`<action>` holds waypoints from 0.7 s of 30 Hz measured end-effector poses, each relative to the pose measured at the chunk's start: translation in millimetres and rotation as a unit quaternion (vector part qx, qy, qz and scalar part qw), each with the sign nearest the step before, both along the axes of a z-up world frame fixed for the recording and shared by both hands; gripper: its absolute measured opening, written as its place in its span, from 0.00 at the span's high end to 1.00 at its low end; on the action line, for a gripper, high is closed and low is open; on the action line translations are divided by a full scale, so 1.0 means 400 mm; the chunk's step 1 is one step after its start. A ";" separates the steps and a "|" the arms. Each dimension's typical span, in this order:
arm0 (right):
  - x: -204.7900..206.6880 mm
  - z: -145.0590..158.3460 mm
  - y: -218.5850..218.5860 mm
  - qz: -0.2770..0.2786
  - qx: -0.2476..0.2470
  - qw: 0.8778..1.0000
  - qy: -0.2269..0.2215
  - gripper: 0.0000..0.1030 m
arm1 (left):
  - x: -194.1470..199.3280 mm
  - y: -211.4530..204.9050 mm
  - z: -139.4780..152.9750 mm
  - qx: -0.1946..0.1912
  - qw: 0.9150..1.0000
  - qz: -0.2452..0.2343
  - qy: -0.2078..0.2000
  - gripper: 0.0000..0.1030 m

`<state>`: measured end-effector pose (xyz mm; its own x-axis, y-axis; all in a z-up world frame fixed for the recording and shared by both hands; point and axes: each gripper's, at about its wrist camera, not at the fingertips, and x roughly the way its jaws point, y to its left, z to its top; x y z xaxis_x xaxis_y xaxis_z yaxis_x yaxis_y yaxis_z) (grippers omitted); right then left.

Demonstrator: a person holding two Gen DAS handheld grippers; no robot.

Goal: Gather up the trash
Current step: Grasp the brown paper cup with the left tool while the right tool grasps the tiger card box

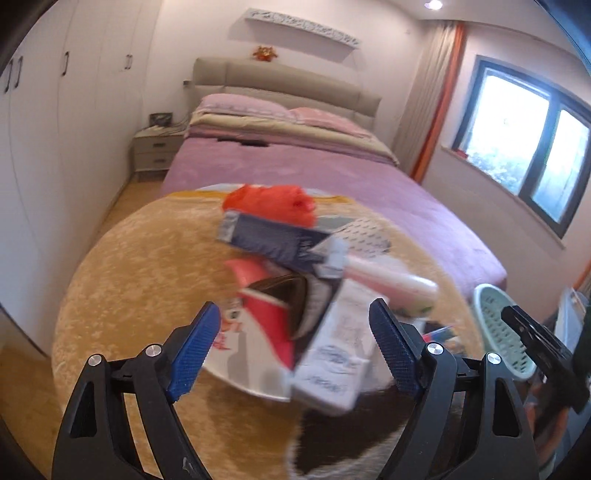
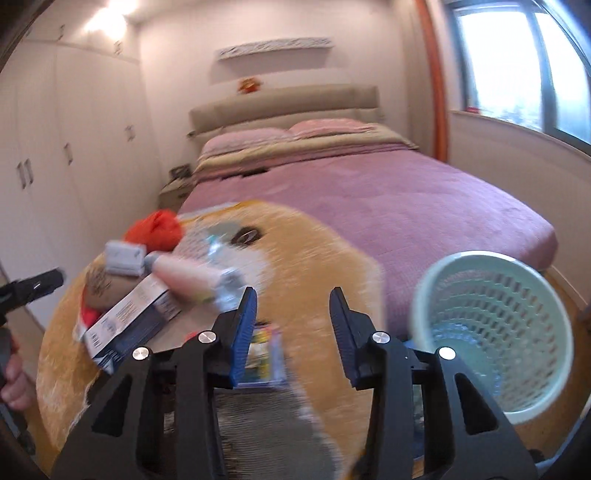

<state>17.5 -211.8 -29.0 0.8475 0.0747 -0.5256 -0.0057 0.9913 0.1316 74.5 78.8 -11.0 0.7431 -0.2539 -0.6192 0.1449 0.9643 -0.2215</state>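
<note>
Now my left gripper hangs with jaws wide apart, nothing pinched, over the trash pile on the tan furry cover. My right gripper has its jaws partly apart, empty too. From the right wrist, that pile sits at ten o'clock, the green mesh basket at three.

1. A bed with a mauve cover and a beige padded headboard is set against the far wall.
2. White wardrobes are ranged along the left wall — a nightstand stands at the bed's head corner.
3. Daylight is admitted by a dark-framed window on the right — an orange-edged curtain hangs beside it.
4. A ceiling spotlight is lit.
</note>
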 end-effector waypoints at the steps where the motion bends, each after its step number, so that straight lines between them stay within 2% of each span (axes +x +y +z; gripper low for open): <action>1: 0.001 -0.008 0.030 0.006 -0.004 1.000 0.004 0.63 | 0.007 0.008 -0.009 0.001 1.000 0.001 0.008 0.22; 4: 0.014 -0.033 0.068 0.020 -0.016 0.999 0.019 0.63 | 0.027 0.014 -0.031 0.000 1.000 -0.002 0.021 0.22; 7: 0.022 -0.058 0.088 0.033 -0.015 0.999 0.036 0.63 | 0.026 0.007 -0.038 0.023 1.000 -0.007 0.010 0.22; 10: 0.029 -0.072 0.092 0.038 -0.017 0.998 0.048 0.62 | 0.063 0.000 -0.046 0.039 0.999 -0.024 0.017 0.22; 13: 0.030 -0.079 0.087 0.035 -0.013 0.998 0.052 0.52 | 0.087 -0.004 -0.045 0.049 0.998 -0.034 0.011 0.22; 16: 0.033 -0.086 0.078 0.030 -0.009 0.998 0.059 0.30 | 0.107 -0.022 -0.047 0.066 0.996 -0.061 0.015 0.22; 18: 0.036 -0.092 0.069 0.025 -0.007 0.998 0.065 0.25 | 0.117 -0.034 -0.052 0.083 0.994 -0.065 0.020 0.28; 19: 0.037 -0.094 0.063 0.022 -0.005 0.997 0.067 0.23 | 0.120 -0.040 -0.053 0.087 0.993 -0.071 0.022 0.40; 20: 0.039 -0.097 0.060 0.021 -0.003 0.997 0.069 0.22 | 0.120 -0.046 -0.054 0.090 0.993 -0.079 0.024 0.46; 21: 0.042 -0.100 0.054 0.018 -0.002 0.997 0.072 0.22 | 0.119 -0.050 -0.057 0.097 0.992 -0.079 0.023 0.46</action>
<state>34.4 -190.2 -69.0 0.7605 0.1018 -0.6413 -0.0236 0.9913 0.1294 122.1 58.9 -33.7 0.6732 -0.2372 -0.7003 0.2920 0.9555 -0.0430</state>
